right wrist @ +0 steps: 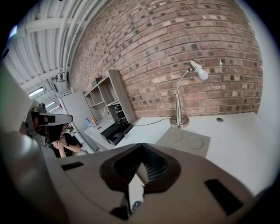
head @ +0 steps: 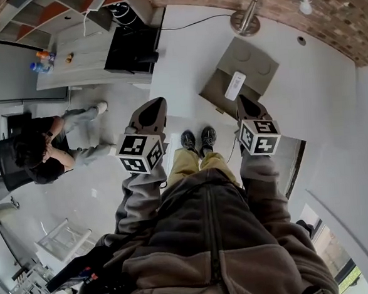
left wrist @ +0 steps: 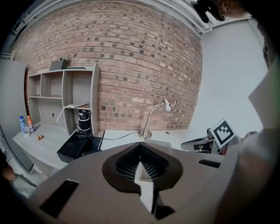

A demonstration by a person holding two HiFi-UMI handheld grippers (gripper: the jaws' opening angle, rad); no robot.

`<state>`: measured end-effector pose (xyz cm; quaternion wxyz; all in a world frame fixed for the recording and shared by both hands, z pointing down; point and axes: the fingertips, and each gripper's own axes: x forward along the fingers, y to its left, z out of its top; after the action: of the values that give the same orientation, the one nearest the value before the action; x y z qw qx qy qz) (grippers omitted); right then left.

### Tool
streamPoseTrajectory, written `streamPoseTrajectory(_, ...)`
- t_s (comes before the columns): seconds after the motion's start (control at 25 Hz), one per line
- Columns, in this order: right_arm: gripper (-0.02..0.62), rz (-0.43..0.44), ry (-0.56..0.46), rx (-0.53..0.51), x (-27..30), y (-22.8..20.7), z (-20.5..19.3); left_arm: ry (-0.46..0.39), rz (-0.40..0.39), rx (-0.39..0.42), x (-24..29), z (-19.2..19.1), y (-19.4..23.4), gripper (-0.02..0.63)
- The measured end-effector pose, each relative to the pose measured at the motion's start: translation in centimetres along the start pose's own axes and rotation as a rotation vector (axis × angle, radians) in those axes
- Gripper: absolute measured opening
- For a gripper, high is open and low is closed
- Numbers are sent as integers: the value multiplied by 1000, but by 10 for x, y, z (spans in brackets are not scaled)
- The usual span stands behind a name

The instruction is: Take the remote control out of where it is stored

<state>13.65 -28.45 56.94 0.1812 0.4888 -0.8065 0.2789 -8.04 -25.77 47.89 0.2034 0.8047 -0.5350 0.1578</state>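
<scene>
The remote control (head: pixel 235 85) lies on the gray pad (head: pixel 260 55) on the white desk (head: pixel 322 102), just ahead of our right gripper (head: pixel 243 100), clenched on nothing like our left gripper (head: pixel 158 103). We judge it best to open the right jaws first, then straddle the remote's long sides

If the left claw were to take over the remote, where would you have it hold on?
Probably the free end of the remote, which sticks out beyond the shut right claw. Bring the left claw in from its own side, closing across the slim white bar's narrow width.
</scene>
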Motion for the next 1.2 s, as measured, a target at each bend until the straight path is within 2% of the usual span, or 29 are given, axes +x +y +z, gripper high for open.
streamPoseTrajectory(0.48, 3, -111, 128, 60, 49, -39, -37, 124, -80, -41, 75, -45, 1, 6)
streamPoseTrajectory(0.8, 10, -259, 221, 149, 89, -71, -79, 227, -58, -93, 114, -80, 20, 6)
streamPoseTrajectory(1.0, 222, -329, 292, 243, 117, -90, -102, 272, -102, -90, 125, -96, 11, 6)
streamPoseTrajectory(1.08, 256, -347, 322, 273, 129, -95, -110, 287, -109, -88, 123, -99, 11, 6)
streamPoseTrajectory(1.2, 264, -360, 351, 298, 145, -99, -114, 295, -104, -85, 118, -98, 18, 6)
